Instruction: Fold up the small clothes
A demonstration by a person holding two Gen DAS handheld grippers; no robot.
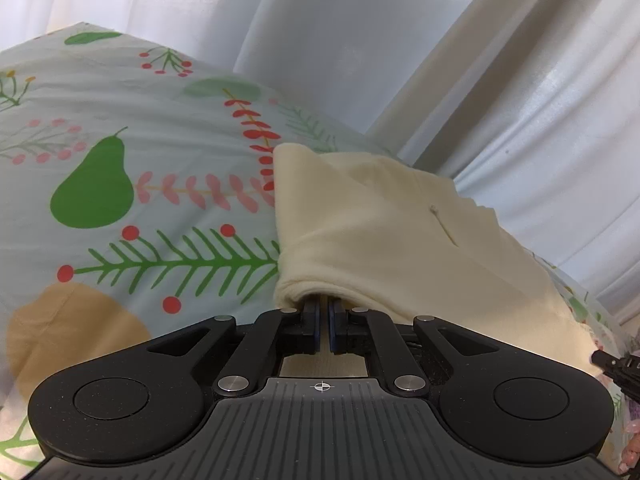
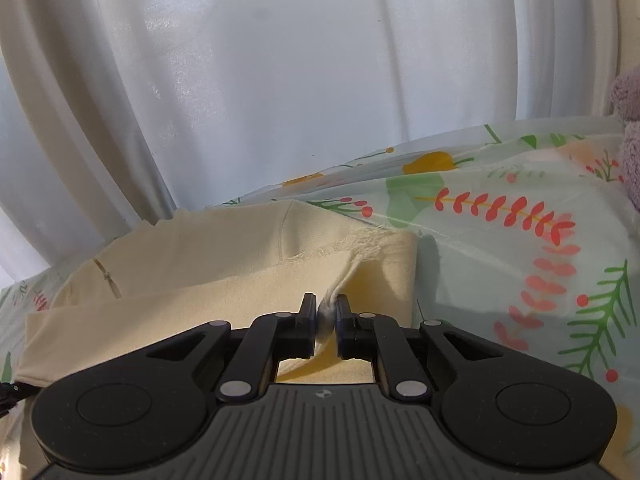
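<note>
Nearest the left wrist camera, the left tool [image 1: 322, 312] is sitting with its jaws drawn almost together at the rounded fold of the cream garment [image 1: 384, 232]. Its tips are tucking under that fold, so whether cloth is pinched between the pads cannot be told; the narrow gap lower down is showing no fabric.

In the right wrist view, the right tool [image 2: 325, 314] is clamping narrowly on a gathered pinch of the same cream garment [image 2: 224, 248], a twisted strand of fabric rising from between its pads toward a frayed edge.

Beyond both tools, the garment is lying partly doubled over on the bench, which is covered by a pale printed cloth [image 1: 132, 184] with pears and red berry sprigs. The garment is sitting near the far edge of the bench, where white curtains [image 2: 280, 80] are hanging just behind it. A grey fuzzy thing [image 2: 630, 128] is resting at the far right corner.

The step in hand looks like carrying one side of the garment over to make a fold. The next move probably calls for laying the pinched cloth flat over the lower layer, edges matched, then letting go without dragging.
</note>
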